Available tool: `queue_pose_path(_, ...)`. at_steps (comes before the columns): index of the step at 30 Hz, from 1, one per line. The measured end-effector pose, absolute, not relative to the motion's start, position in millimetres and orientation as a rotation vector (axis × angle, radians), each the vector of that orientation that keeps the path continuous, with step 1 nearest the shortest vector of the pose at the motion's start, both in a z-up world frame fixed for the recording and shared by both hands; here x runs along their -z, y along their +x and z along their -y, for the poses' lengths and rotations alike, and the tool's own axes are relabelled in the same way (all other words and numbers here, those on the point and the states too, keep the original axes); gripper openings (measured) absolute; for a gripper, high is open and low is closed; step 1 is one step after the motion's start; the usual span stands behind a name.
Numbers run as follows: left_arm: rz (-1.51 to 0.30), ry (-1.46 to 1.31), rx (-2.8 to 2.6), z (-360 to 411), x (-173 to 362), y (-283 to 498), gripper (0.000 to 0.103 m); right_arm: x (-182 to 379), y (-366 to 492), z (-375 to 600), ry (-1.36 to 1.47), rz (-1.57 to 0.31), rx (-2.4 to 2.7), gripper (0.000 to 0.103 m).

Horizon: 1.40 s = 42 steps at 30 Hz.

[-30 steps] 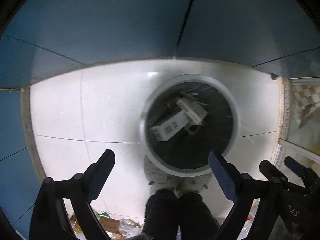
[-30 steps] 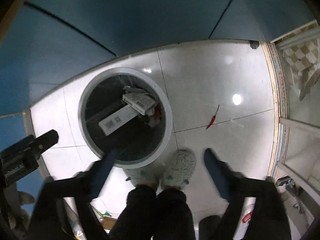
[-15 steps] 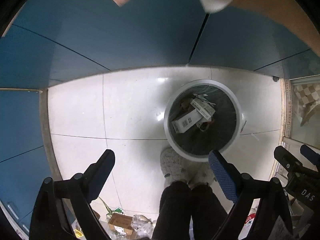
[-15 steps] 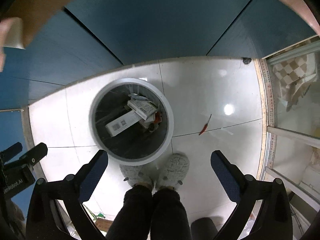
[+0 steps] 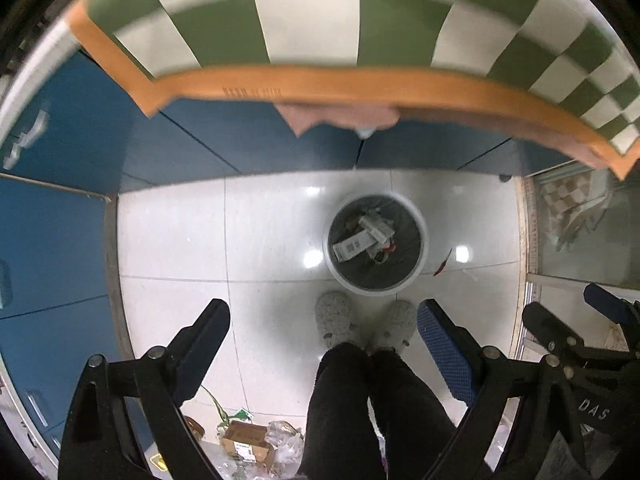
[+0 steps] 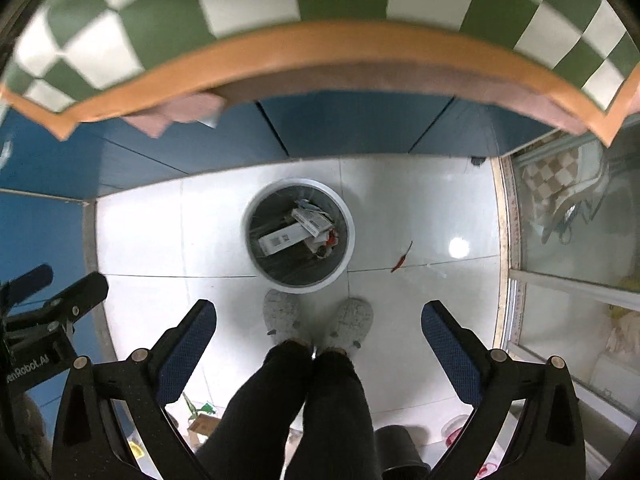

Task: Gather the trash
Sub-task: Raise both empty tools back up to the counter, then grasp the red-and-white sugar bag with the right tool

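White glossy floor tiles (image 5: 180, 240), blue cabinet fronts (image 6: 352, 128) behind. Compared with a second ago the trash bin (image 5: 376, 244) sits smaller and lower in both views, centre frame, and a green-checked bench (image 5: 304, 12) edge now fills the top. Both claws have risen clear of the bin. Left claw (image 5: 324, 344) wide, nothing between the pads; right claw (image 6: 320, 344) wide, likewise empty. Cartons (image 6: 280, 238) lie inside the bin. A red chili (image 6: 402, 258) lies on the floor just right of the bin, uncollected. Judgement: drop done; more trash remains, including litter (image 5: 248, 444) at lower left.
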State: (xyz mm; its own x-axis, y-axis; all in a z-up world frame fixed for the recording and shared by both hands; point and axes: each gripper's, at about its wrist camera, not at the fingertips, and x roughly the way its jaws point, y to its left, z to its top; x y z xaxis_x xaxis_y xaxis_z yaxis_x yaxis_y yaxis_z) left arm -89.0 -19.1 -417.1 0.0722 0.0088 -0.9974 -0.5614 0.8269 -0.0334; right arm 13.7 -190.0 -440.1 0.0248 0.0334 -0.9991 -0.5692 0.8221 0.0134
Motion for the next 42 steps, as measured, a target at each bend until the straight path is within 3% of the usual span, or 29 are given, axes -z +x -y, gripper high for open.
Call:
queue_pose_path(8,-1.244,-0.348,-0.521,1,300,-80,0.096,309,26,186,-0.277,-1.406,-0.565,0.103)
queue_pose_path(13,-1.106,-0.298,-0.592,-30,244,-45,0.096,236,87,186,-0.118,-1.317,-0.539,0.103)
queue_pose_path(15,-1.077,-0.28,-0.608,-42,231,-23,0.103,217,120,186,-0.078,-1.282,-0.519,0.103)
queue_pose_path(17,-1.069,-0.259,-0.633,-52,226,2,0.103,200,165,187,-0.051,-1.246,-0.491,0.103)
queue_pose_path(22,-1.09,-0.243,-0.71,-67,229,55,0.103,221,288,178,-0.032,-1.264,-0.426,0.103)
queue_pose_path(31,-1.294,-0.309,-0.846,-102,279,154,0.103,337,436,111,-0.209,-1.445,-0.369,0.102)
queue_pose_path(34,-1.337,-0.338,-0.884,-112,290,178,0.103,337,432,75,-0.379,-1.376,-0.459,0.096)
queue_pose_path(37,-1.371,-0.346,-0.904,-117,298,203,0.103,334,426,48,-0.511,-1.255,-0.542,0.079)
queue_pose_path(38,-1.378,-0.344,-0.906,-119,299,212,0.103,332,428,43,-0.522,-1.23,-0.57,0.069)
queue_pose_path(39,-1.383,-0.34,-0.905,-120,299,222,0.103,327,432,37,-0.537,-1.193,-0.595,0.046)
queue_pose_path(40,-1.385,-0.334,-0.901,-121,299,232,0.103,323,438,34,-0.532,-1.178,-0.612,0.032)
queue_pose_path(41,-1.384,-0.328,-0.896,-121,297,243,0.103,321,445,34,-0.51,-1.182,-0.632,0.021)
queue_pose_path(42,-1.379,-0.322,-0.887,-122,295,256,0.103,316,461,35,-0.457,-1.196,-0.648,0.019)
